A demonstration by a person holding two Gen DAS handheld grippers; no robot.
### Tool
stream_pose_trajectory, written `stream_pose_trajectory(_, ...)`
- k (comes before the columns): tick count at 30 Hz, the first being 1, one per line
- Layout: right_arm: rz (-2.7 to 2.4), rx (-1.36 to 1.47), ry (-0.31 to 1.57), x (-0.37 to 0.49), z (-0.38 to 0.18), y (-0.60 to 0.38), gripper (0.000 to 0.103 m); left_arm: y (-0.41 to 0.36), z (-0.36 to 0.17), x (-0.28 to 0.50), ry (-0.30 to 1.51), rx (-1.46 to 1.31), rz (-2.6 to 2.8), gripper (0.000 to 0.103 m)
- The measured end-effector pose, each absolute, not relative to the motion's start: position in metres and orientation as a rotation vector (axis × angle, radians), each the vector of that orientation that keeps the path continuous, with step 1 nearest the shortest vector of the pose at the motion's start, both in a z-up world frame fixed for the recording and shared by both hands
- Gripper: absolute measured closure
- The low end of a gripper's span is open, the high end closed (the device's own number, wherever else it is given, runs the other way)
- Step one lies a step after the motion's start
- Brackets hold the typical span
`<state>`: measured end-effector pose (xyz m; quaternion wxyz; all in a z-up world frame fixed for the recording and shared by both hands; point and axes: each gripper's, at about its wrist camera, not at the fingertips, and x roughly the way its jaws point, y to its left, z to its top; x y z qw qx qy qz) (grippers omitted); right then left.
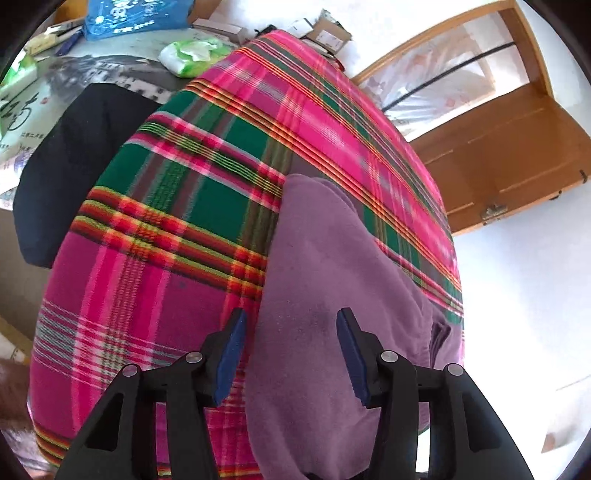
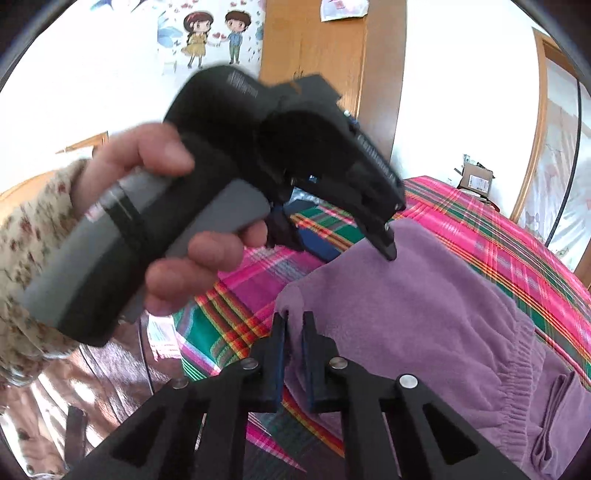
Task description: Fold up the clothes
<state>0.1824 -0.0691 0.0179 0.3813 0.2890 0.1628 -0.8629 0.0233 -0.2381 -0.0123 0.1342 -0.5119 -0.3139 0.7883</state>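
Observation:
A purple fleece garment (image 1: 332,280) with an elastic waistband (image 2: 517,369) lies spread on a pink, green and red plaid cloth (image 1: 177,192). My left gripper (image 1: 291,332) hovers open just above the garment's near part, with nothing between its blue pads. In the right wrist view a hand (image 2: 166,155) in a floral sleeve holds that gripper over the garment's far edge. My right gripper (image 2: 293,332) is shut on a corner edge of the purple garment (image 2: 424,302), and fabric shows pinched between its fingers.
A dark navy garment (image 1: 66,166) lies at the plaid cloth's left edge. Behind it, a table carries a blue bag (image 1: 129,14), a green-white packet (image 1: 195,55) and a cardboard box (image 1: 328,35). A wooden door (image 1: 498,147) stands to the right.

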Motion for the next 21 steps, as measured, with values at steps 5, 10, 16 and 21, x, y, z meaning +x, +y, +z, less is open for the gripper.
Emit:
stream_pose_trajectory(5,-2.213,0.7,0.34,0.186,0.029,-0.062,0.095,-0.236,-0.012,0.017,-0.93,-1.486,2.264,0.051)
stream_pose_trajectory(10,-2.218,0.674,0.317,0.191,0.036,-0.057,0.095,-0.233,-0.011,0.01,-0.951,-1.488,2.242,0.051)
stream_pose_trajectory(16,-2.211,0.672,0.299,0.191,0.038,-0.05,0.095,-0.234,-0.008,0.009,-0.981,-1.444,2.241,0.053)
stream_pose_trajectory(21,-2.189,0.701,0.291,0.188,0.036,-0.052,0.095,-0.234,-0.004,0.011,-1.007,-1.399,2.244,0.073)
